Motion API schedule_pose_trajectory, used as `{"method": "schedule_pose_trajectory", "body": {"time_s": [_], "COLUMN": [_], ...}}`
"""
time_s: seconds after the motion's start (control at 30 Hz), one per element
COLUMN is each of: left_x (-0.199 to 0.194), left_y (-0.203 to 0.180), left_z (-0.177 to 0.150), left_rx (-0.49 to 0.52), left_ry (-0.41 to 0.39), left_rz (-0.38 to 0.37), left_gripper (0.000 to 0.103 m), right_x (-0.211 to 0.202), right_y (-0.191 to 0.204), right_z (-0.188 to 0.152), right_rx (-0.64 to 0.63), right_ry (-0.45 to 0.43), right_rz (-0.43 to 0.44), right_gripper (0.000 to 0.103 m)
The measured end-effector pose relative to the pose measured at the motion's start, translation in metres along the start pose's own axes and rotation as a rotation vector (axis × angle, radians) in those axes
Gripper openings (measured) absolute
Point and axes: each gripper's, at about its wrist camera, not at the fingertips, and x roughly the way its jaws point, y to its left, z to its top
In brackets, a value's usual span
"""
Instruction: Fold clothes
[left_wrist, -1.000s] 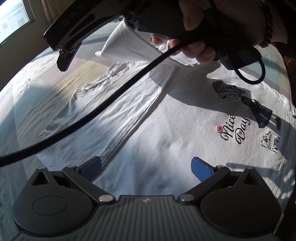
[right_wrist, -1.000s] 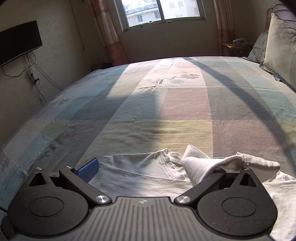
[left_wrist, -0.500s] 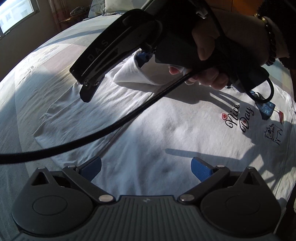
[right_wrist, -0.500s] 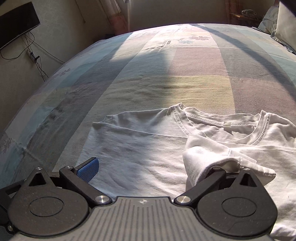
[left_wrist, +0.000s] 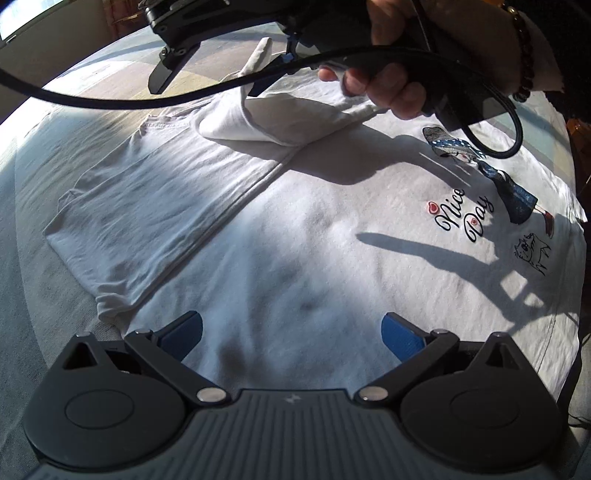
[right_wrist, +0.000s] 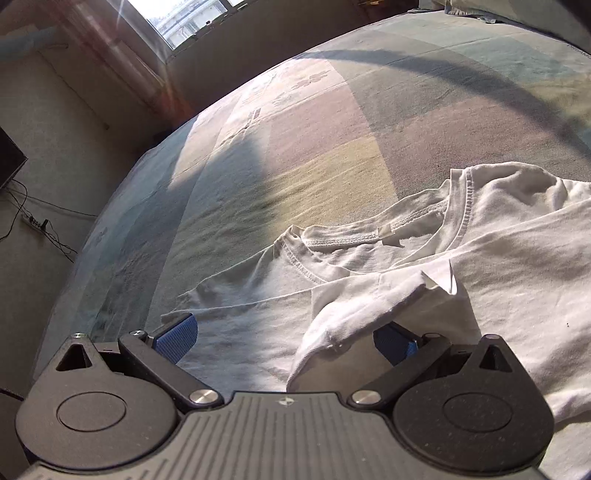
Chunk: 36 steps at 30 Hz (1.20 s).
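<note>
White tee (left_wrist: 295, 229) lies flat on the bed (right_wrist: 314, 155), print up. Long axis in left wrist view runs lower right (hem) to upper left, collar (right_wrist: 458, 206) at the far end toward the window (right_wrist: 184, 18). One side panel is folded in over the body w/ a straight crease; sleeve (left_wrist: 280, 122) doubled back on top near the collar.

Vs 0.5 s ago: right gripper (right_wrist: 284, 339) let the sleeve go. Pads were pinching cloth, now jaws spread wide, sleeve draped loosely over the right pad (right_wrist: 393, 341), not clamped. Sleeve sits lower on the tee, and the gripper has tipped, view tilted. Left gripper (left_wrist: 291, 334) unchanged: jaws apart, nothing between, hovering over the hem area.

Print reads "Nice Day" (left_wrist: 461, 218) in script w/ red hearts, beside a figure in a blue dress and a small cat sketch. Hand (left_wrist: 391, 88) w/ bead bracelet grips the right gripper's handle; cable (left_wrist: 221, 88) loops across. "DAS" lettering seen earlier isn't legible now.
</note>
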Motion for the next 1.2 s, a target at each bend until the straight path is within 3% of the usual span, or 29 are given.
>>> {"method": "schedule_pose_trajectory", "body": {"time_s": [0.2, 0.3, 0.47, 0.53, 0.73, 0.83, 0.93, 1.0, 1.07, 1.2], "left_x": [0.001, 0.001, 0.003, 0.003, 0.001, 0.004, 0.004, 0.004, 0.004, 0.032], "left_y": [0.003, 0.005, 0.006, 0.006, 0.012, 0.023, 0.032, 0.034, 0.034, 0.027], "left_z": [-0.007, -0.011, -0.017, -0.017, -0.014, -0.007, 0.011, 0.03, 0.051, 0.098], "left_rx": [-0.006, -0.013, -0.023, -0.023, -0.043, -0.071, -0.082, -0.079, -0.075, -0.054], "left_ry": [0.017, 0.025, 0.039, 0.041, 0.039, 0.042, 0.035, 0.007, -0.032, -0.106], "left_rz": [-0.004, 0.002, 0.016, 0.022, 0.089, 0.131, 0.178, 0.189, 0.188, 0.116], "left_gripper": [0.102, 0.102, 0.102, 0.102, 0.102, 0.102, 0.102, 0.102, 0.102, 0.102], "right_x": [0.022, 0.025, 0.007, -0.007, -0.059, -0.069, -0.065, -0.066, -0.077, -0.093], "right_y": [0.061, 0.078, 0.067, 0.051, -0.026, -0.075, -0.12, -0.129, -0.123, -0.122], "right_z": [-0.014, -0.02, -0.011, -0.005, 0.008, 0.002, -0.013, -0.025, -0.028, -0.028], "right_rx": [-0.257, -0.298, -0.255, -0.232, -0.175, -0.105, -0.035, -0.049, -0.085, -0.143], "right_ry": [0.093, 0.118, 0.084, 0.058, -0.01, 0.009, 0.073, 0.097, 0.092, 0.01], "right_rz": [0.103, 0.142, 0.109, 0.058, -0.207, -0.327, -0.396, -0.404, -0.4, -0.445], "right_gripper": [0.103, 0.103, 0.103, 0.103, 0.103, 0.103, 0.103, 0.103, 0.103, 0.103]}}
